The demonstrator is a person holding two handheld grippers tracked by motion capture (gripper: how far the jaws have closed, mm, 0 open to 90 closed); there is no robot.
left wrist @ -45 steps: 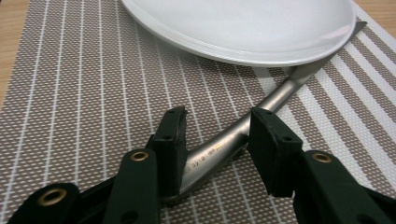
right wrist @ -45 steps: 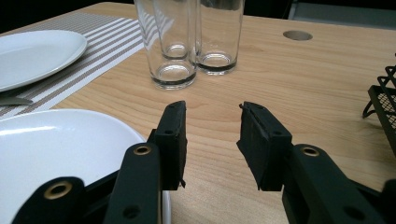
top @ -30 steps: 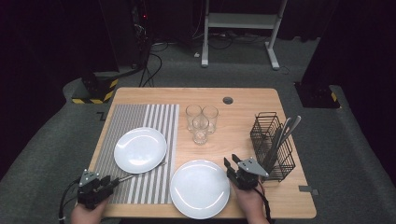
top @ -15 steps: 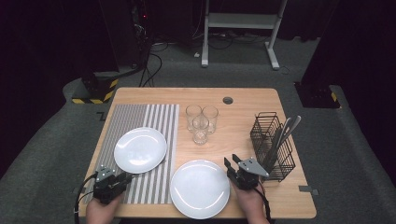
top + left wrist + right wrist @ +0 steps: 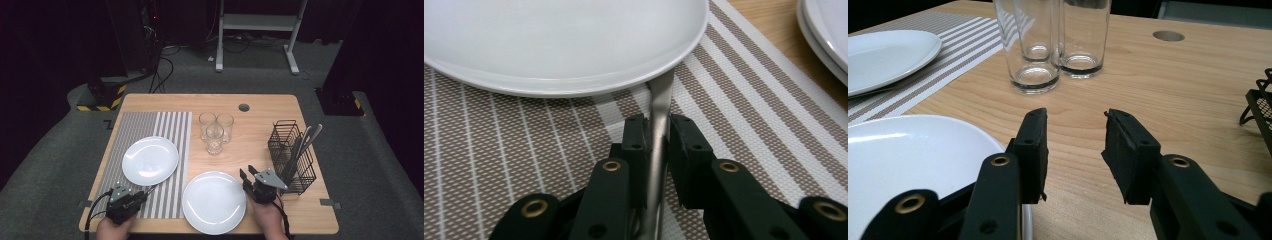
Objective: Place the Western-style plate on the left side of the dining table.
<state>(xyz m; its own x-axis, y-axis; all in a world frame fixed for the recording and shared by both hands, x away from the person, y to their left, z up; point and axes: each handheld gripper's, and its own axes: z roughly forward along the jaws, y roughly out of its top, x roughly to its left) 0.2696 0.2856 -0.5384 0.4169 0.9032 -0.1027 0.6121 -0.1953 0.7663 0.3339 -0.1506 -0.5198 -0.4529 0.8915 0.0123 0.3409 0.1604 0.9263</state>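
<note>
A thin metal piece of cutlery [image 5: 662,95] lies on the striped placemat [image 5: 499,145], its far end running under the rim of the small white plate [image 5: 559,40]. My left gripper [image 5: 658,127] has just been closing and is now shut on the cutlery's handle, the pads pressed against both sides. In the high view this gripper [image 5: 141,195] sits at the mat's front edge, just below the small plate [image 5: 150,160]. My right gripper [image 5: 1075,150] stands open over bare wood with nothing between its jaws. It is to the right of the large white plate [image 5: 214,201].
Three clear glasses [image 5: 215,131] stand together at the table's middle. A black wire basket [image 5: 292,155] holding several pieces of cutlery stands at the right, close beside the right gripper [image 5: 248,175]. A round cable hole [image 5: 244,107] is at the far edge.
The left gripper has slid right along the front edge to the mat below the small plate, and its jaws have closed on the cutlery handle. The right gripper has not moved.
</note>
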